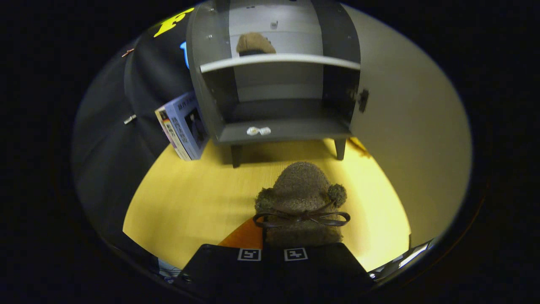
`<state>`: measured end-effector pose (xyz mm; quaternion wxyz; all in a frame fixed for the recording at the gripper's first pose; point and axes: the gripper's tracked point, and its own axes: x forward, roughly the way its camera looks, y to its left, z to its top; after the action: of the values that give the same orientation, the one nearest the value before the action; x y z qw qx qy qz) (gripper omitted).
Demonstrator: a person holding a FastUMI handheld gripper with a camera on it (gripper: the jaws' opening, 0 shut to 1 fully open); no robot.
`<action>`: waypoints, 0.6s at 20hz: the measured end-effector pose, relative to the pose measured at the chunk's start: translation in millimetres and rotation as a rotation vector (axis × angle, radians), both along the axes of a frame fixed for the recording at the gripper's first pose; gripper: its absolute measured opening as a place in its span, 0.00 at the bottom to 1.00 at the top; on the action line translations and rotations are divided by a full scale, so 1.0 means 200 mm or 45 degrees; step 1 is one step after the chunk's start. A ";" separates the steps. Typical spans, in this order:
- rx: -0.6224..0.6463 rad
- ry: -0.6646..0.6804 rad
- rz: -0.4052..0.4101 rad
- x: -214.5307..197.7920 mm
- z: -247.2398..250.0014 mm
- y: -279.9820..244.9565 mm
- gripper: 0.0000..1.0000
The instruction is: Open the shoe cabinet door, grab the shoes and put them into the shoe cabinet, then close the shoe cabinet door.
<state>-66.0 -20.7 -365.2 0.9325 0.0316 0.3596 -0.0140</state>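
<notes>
The yellow wooden floor is the biggest thing here, and it spreads out under everything. To the right stands the open door of the shoe cabinet, a wide pale panel swung out toward us, with a dark hinge where it meets the cabinet.

The shoe cabinet is grey and stands on short dark legs at the far side of the floor, well beyond the gripper. It is open at the front. Inside it has a white shelf across the middle. One brown fuzzy shoe sits on that shelf, near the back. The space under the shelf looks dark. On the front edge of the cabinet's bottom board there is a small white thing; I cannot tell what it is.

Just to the left of the cabinet a pale purple box leans against its side.

The other shoe is close to us. It is brown and fuzzy too, with two little pom-poms and a thin dark bow tied across it. Its toe points toward the cabinet. Its back end sits right at the gripper, between the two black fingers. The fingers are close together at the heel of the shoe, and they look like they are squeezing it, one from each side. A bit of orange shows on the floor by the left finger.
</notes>
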 end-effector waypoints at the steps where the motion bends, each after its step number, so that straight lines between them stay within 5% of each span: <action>1: 0.003 -0.031 0.016 0.01 0.09 -0.01 0.05; 12: -0.019 -0.289 0.119 0.28 0.90 -0.16 0.05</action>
<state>-9.2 -53.3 -184.8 0.9670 0.0092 0.2528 0.0307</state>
